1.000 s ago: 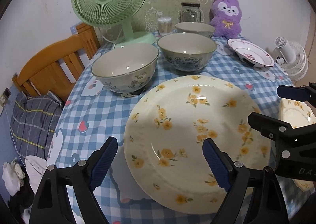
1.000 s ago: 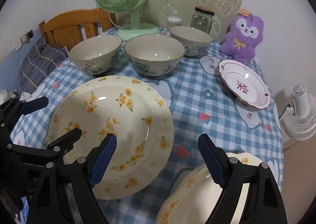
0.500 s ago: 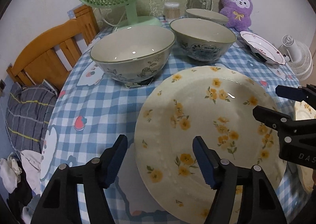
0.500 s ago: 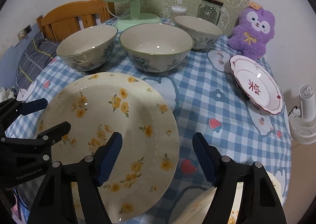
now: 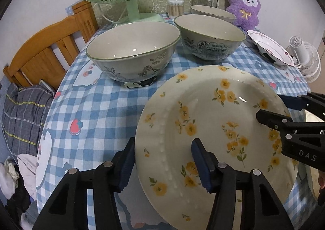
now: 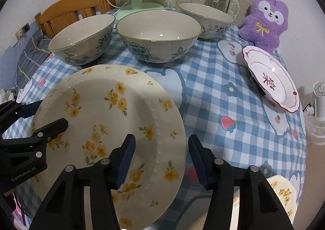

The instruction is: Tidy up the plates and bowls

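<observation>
Both grippers' fingers are standing apart, straddling opposite rims of the yellow-flowered plate (image 5: 213,124): left gripper (image 5: 163,166), right gripper (image 6: 161,159). It is probably stiff, glazed, slippery and breakable; clamp the rims.

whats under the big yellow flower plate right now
Around the yellow flower plate only blue checked tablecloth shows. The plate itself covers whatever lies directly beneath it, so that cannot be seen.
</observation>
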A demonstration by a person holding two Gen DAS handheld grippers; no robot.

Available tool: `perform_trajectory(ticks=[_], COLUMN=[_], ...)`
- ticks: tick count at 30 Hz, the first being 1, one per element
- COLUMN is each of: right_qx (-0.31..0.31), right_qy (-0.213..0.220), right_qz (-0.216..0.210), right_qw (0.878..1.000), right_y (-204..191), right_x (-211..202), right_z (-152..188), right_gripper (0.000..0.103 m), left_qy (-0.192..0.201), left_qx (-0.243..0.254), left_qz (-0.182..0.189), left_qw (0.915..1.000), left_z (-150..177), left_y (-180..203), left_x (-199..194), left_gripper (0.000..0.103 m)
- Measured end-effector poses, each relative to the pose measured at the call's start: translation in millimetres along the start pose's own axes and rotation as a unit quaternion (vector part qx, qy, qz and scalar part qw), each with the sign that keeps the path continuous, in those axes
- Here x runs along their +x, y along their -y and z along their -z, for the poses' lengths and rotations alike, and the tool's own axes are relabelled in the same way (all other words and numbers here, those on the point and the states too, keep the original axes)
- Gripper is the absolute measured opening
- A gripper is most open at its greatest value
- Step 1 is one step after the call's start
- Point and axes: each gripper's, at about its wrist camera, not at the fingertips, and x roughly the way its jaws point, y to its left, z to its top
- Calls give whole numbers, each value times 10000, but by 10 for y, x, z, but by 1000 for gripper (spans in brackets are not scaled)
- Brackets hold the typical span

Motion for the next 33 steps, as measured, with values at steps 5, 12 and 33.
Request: perform_trajectory(ticks=[5, 12, 33], right_qx=[-66, -80, -29], right_qy=[-33, -46, -105], right_qz=[-11, -27, -54], right_qw=[10000, 10000, 9999], right_y=[-16, -5, -3], right_x=[16, 32, -10], right_z=[-20, -25, 38], right_gripper=[51, 51, 51], left_qy=[-33, -83, -213], left_qx=[32, 57, 16], left_qz=[32, 55, -13], left_qw=[10000, 9999, 9998], left_z=[-19, -24, 101], left_y=[-6, 15, 51], left_x=[10, 23, -80], left_gripper=[56, 57, 57])
